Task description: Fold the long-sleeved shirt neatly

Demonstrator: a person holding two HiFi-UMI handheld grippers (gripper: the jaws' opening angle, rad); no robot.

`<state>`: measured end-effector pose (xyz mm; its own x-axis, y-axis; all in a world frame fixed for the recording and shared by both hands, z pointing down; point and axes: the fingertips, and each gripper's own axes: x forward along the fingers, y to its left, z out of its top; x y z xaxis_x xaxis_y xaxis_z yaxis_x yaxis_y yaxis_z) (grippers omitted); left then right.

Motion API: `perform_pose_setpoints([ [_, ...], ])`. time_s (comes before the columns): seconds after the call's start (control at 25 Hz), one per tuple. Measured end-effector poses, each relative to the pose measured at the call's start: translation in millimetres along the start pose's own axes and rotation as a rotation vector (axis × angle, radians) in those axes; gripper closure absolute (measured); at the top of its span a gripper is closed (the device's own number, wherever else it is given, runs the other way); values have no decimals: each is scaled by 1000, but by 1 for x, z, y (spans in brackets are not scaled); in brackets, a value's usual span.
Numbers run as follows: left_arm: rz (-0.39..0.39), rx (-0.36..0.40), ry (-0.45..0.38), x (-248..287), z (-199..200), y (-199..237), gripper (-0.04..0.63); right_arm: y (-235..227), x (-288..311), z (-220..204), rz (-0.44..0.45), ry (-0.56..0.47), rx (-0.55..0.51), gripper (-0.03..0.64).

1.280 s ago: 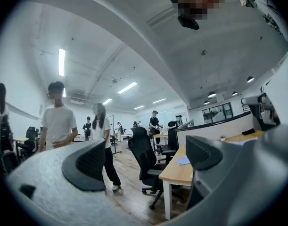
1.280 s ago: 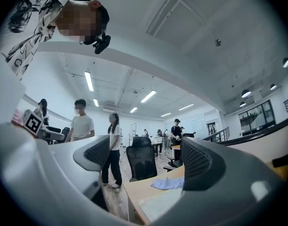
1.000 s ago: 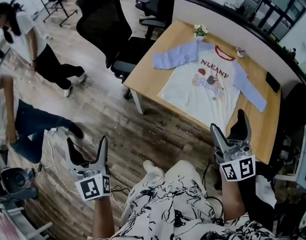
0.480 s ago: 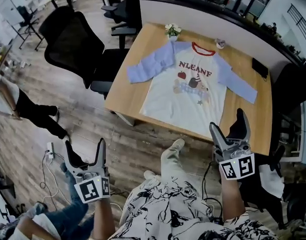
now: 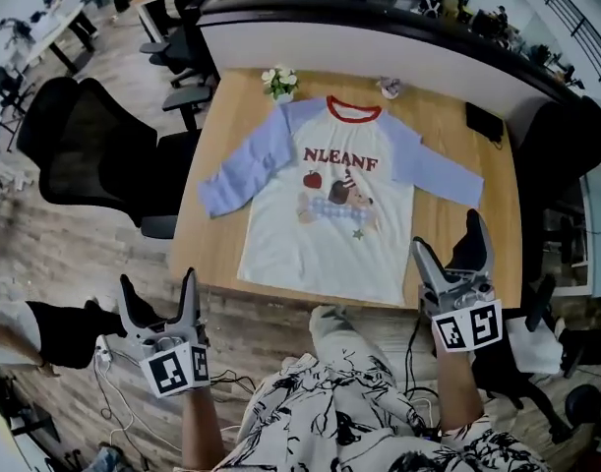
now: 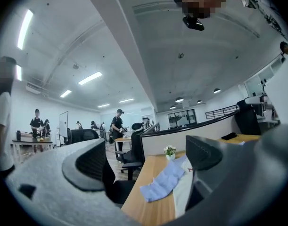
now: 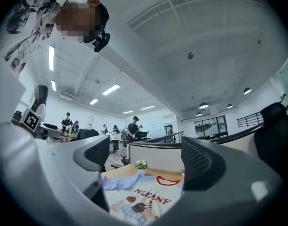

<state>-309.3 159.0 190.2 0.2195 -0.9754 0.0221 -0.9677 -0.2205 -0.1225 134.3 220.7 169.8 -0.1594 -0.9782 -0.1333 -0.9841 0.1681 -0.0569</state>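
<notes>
While flat on table (image 5: 204,242), shirt (image 5: 339,219) ahead of both parted jaws

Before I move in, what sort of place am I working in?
Most likely an open-plan office: a wooden desk backed by a curved partition, black swivel chairs, and ceiling strip lights over other people beyond.

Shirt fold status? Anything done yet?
Done: nothing. The shirt lies flat, print up, on the table, with both sleeves spread out. In hand: nothing. The left gripper and right gripper are open, empty and short of the cloth. Left: every fold, probably sleeves in first, then the body.
</notes>
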Motion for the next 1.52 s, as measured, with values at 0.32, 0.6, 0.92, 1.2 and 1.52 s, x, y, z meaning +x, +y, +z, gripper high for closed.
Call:
perform_pose_setpoints([
  [0.32, -157, 8, -13, 124, 22, -99, 75, -108, 18, 7, -136, 6, -5, 149],
  [0.6, -301, 24, -5, 189, 27, -168, 75, -157, 21, -15, -230, 40, 24, 149],
  [0.92, -579, 95, 12, 248, 18, -250, 75, -182, 7, -41, -383, 84, 36, 149],
  [1.2, -912, 182, 43, 274, -2, -378, 77, -223, -34, -82, -534, 155, 43, 149],
  [1.52, -1335, 283, 89, 278, -52, -582, 84, -300, -84, -181, -806, 283, 151, 193],
])
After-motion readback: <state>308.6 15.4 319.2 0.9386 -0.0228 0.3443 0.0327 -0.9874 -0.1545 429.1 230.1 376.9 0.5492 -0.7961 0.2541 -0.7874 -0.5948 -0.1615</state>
